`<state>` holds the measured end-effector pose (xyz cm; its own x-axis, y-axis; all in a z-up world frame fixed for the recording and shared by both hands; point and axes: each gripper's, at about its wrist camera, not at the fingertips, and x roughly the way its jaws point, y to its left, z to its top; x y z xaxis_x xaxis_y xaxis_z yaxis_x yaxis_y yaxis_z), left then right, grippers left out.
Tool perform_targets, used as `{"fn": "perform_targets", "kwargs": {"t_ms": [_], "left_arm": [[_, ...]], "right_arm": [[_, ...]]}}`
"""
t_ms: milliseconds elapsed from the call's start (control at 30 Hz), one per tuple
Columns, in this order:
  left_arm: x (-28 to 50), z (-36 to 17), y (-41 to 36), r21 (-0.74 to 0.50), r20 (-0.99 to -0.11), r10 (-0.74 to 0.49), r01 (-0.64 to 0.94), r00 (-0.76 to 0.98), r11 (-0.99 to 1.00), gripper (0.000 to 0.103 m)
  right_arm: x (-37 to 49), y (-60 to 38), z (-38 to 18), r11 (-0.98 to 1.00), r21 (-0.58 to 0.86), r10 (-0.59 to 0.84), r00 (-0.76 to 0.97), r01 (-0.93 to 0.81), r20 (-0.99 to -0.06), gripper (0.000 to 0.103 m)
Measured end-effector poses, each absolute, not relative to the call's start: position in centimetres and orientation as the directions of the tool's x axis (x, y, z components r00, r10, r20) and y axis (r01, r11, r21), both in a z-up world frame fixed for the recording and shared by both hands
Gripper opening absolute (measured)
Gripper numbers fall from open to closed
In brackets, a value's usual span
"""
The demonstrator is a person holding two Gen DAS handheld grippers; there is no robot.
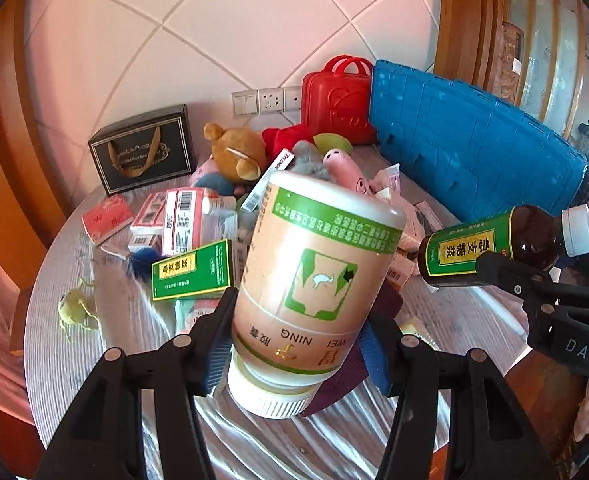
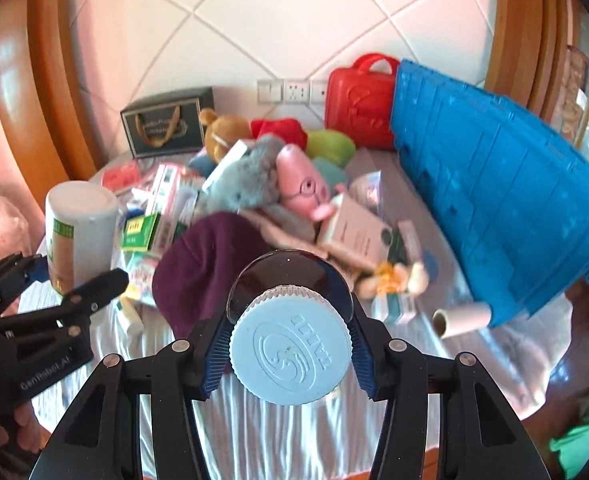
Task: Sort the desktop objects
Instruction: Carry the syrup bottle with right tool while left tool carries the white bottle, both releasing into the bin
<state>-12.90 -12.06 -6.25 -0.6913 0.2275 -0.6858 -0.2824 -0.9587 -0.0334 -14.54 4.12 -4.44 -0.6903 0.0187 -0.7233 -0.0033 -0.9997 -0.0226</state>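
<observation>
Only rightward: paper roll (image 2: 462, 317).

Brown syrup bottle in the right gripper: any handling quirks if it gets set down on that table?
The brown syrup bottle looks like glass or hard plastic, so probably rigid and maybe breakable. Round body: likely rolls if laid sideways. The right gripper pinches it near the white cap, so its body may swing.

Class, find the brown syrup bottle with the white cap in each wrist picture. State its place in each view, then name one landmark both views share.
Left wrist view: the brown syrup bottle lies sideways at the right edge, clamped in the right gripper.
Right wrist view: the bottle fills the lower centre, cap towards the camera, between the gripper's blue pads.
Shared landmark: the blue crate, with the red case beside it.
</observation>
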Motion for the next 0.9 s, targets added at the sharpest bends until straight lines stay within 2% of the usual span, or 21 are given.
{"fn": "perform_targets", "kwargs": {"t_ms": [400,567,900], "left_arm": [[-14.6,-2.5,-6.0,-0.019,-0.614,0.238,-0.288,-0.752,-0.958,0.056],[-16.0,-0.8,0.3,-0.019,-0.576,0.247,-0.289,-0.779,-0.957,0.056],[-20.0,4.2,17.5,-0.049,-0.517,0.278,-0.296,-0.810,-0.954,0.056]], "right_arm": [[-15.4,8.8,1.3,-0.999,-0.035,0.033,-0.791,-0.015,-0.611,0.052],[-15.8,14.0,3.5,-0.999,-0.043,0.040,-0.829,-0.019,-0.558,0.052],[-17.2,30.4,9.4,-0.994,-0.099,0.094,-0.877,-0.053,-0.471,0.052]]}}
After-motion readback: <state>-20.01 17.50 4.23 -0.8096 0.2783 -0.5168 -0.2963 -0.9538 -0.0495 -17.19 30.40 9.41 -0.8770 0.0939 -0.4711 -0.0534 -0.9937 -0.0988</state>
